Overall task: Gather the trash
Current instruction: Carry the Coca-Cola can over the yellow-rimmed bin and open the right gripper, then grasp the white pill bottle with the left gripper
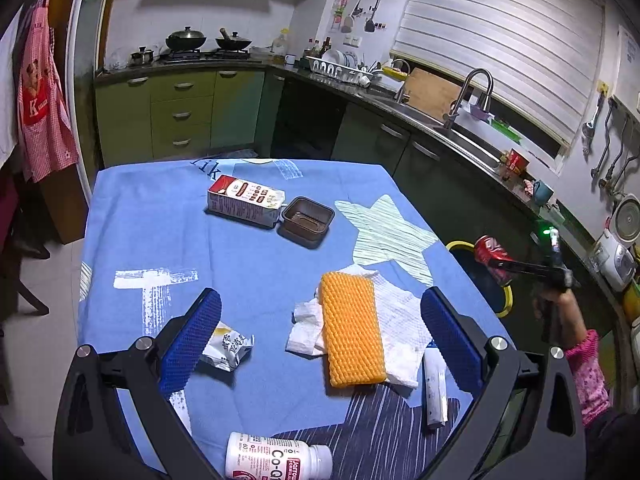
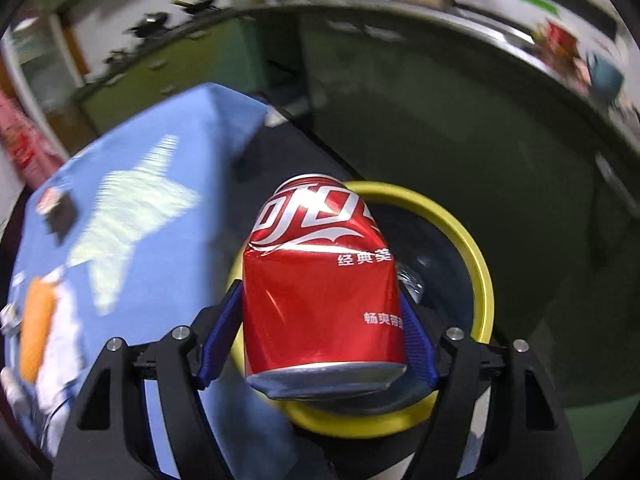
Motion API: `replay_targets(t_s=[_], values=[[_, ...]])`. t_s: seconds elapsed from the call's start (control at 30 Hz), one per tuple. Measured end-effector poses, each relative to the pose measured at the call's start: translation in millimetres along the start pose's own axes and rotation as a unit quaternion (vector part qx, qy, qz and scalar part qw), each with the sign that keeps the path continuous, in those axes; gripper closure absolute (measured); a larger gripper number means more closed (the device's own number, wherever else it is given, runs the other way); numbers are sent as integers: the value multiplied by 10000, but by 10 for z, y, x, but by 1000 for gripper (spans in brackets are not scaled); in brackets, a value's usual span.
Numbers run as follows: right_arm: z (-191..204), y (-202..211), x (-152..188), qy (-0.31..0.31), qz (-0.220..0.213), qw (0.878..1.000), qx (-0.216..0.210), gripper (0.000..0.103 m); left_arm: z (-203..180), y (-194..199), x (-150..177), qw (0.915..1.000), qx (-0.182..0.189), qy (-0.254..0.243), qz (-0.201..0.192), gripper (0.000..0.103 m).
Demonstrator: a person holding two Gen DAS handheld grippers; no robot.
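My right tongs (image 2: 320,344) clamp the dented can (image 2: 324,296) over the yellow-rimmed bin (image 2: 482,276) off the worktop's (image 1: 168,240) right edge, ready to drop. My left tongs (image 1: 320,340) hover wide open, empty, above the sponge (image 1: 350,328).

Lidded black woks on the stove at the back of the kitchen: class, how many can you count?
2. One lidded black wok sits on the left burner; a second lidded black wok sits on the right burner. The small steel pot beside them is not counted.
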State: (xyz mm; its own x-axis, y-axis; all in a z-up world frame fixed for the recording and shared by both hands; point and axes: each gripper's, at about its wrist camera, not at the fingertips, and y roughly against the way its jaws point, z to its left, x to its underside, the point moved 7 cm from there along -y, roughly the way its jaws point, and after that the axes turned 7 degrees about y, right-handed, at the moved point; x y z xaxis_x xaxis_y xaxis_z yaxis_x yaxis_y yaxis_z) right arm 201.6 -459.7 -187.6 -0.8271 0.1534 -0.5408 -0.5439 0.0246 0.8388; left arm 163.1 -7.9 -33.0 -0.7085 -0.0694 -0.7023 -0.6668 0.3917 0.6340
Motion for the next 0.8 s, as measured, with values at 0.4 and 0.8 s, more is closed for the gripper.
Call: replay_targets(t_s=[0.4, 0.8], values=[[-10, 242, 142, -239, -441, 9987, 109, 28, 27, -122, 181, 9992, -171, -29, 361, 5], [678, 982, 520, 75, -1009, 9929, -630, 25, 132, -157, 627, 9936, -506, -428, 919, 5]])
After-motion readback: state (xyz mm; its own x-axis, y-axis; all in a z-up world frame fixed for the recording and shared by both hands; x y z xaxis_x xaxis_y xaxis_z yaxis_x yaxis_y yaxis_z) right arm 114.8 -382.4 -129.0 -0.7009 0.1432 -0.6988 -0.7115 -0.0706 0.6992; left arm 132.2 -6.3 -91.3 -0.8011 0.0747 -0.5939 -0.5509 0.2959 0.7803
